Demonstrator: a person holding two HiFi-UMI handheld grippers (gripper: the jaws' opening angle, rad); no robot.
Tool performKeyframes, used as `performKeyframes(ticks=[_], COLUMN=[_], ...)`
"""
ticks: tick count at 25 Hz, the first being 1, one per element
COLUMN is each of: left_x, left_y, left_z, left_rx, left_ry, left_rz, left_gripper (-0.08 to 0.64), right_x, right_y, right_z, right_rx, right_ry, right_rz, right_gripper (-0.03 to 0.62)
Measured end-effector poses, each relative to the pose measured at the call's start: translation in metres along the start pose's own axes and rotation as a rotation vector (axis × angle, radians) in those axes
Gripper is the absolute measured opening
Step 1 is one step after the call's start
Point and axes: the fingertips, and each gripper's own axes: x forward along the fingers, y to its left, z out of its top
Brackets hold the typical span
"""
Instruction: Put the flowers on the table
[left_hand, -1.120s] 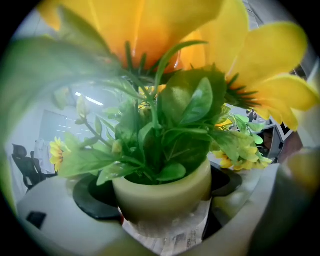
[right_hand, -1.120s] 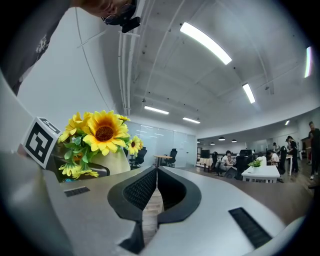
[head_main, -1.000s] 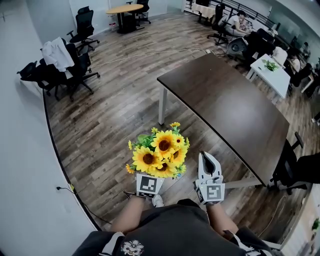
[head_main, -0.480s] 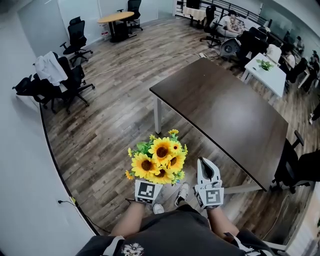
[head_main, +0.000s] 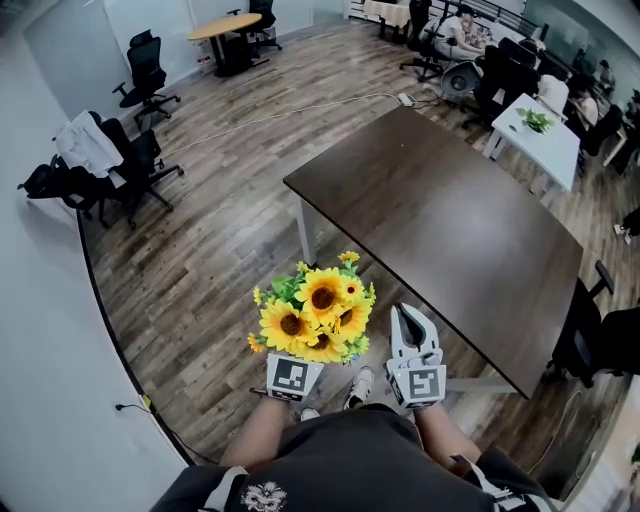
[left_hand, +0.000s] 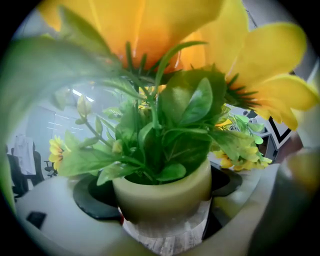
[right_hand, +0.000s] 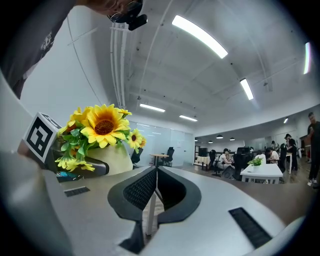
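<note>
A bunch of yellow sunflowers in a cream pot is carried above the wooden floor, short of the dark brown table. My left gripper is shut on the pot, whose sides sit between the two dark pads. The blooms hide the left jaws in the head view. My right gripper is shut and holds nothing; its black pads meet with only a thin gap. In the right gripper view, the sunflowers and the pot show at the left.
The table's near corner and white leg are just ahead of the flowers. Black office chairs stand at the far left, a round table at the back, a white desk and seated people at the far right. A chair stands by the table's right end.
The table has drawn closer and lower in the head view as the person walks towards it. Both grippers keep their hold and relative places.
</note>
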Motion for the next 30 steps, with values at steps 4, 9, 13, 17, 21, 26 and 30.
performKeyframes(ticks=[4, 9, 13, 17, 21, 26, 30], left_x=[0.036, 0.072, 0.099, 0.122, 0.153, 0.198, 0.234], left_y=[0.0, -0.004, -0.013, -0.012, -0.01, 0.0, 0.015], left_z=[-0.004, -0.004, 0.002, -0.007, -0.009, -0.023, -0.03], left_rx=[0.003, 0.023, 0.034, 0.018, 0.002, 0.004, 0.0], left_ry=[0.011, 0.029, 0.034, 0.044, 0.042, 0.041, 0.034], left_rz=[0.005, 0.007, 0.007, 0.005, -0.025, -0.092, -0.148], left_gripper=[0.535, 0.536, 0.535, 0.535, 0.537, 0.535, 0.537], right_x=[0.021, 0.04, 0.046, 0.058, 0.073, 0.107, 0.142], right_y=[-0.029, -0.064, -0.093, -0.106, -0.123, -0.151, -0.171], right_z=[-0.009, -0.015, -0.018, -0.039, -0.045, -0.062, -0.063], right_rx=[0.018, 0.04, 0.052, 0.082, 0.085, 0.076, 0.068], right_ry=[0.001, -0.012, -0.02, 0.004, 0.027, 0.055, 0.067], right_rz=[0.008, 0.005, 0.007, 0.005, -0.016, -0.064, -0.111], right_gripper=[0.025, 0.025, 0.025, 0.025, 0.025, 0.025, 0.025])
